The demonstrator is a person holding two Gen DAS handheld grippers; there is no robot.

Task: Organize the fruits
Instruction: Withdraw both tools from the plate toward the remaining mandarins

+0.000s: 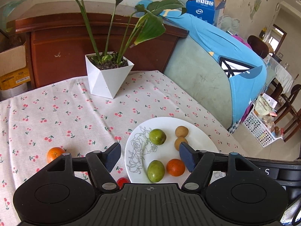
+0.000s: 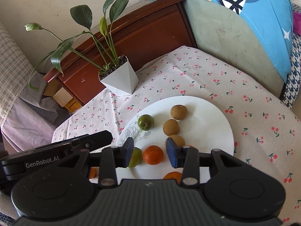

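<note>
Left wrist view: left gripper (image 1: 149,155) hangs over the near edge of the white plate (image 1: 199,130), jaws wide apart, nothing between them. Plate holds two green fruits (image 1: 157,136), two brown ones (image 1: 181,131) and an orange (image 1: 175,167). Left to do: one mandarin (image 1: 54,154) sits off-plate on the cherry-print cloth (image 1: 56,113), and a small red thing (image 1: 122,181), mostly hidden under the gripper body, lies just beside the plate rim.

Right wrist view: right gripper (image 2: 150,151) is partly open, empty, with an orange on the plate in line with its gap, pads clear of it. Three brown fruits show here, plus another orange (image 2: 173,175) near the rim. Judged mostly done. Fruit looks whole, smooth and round, so likely to roll.
</note>
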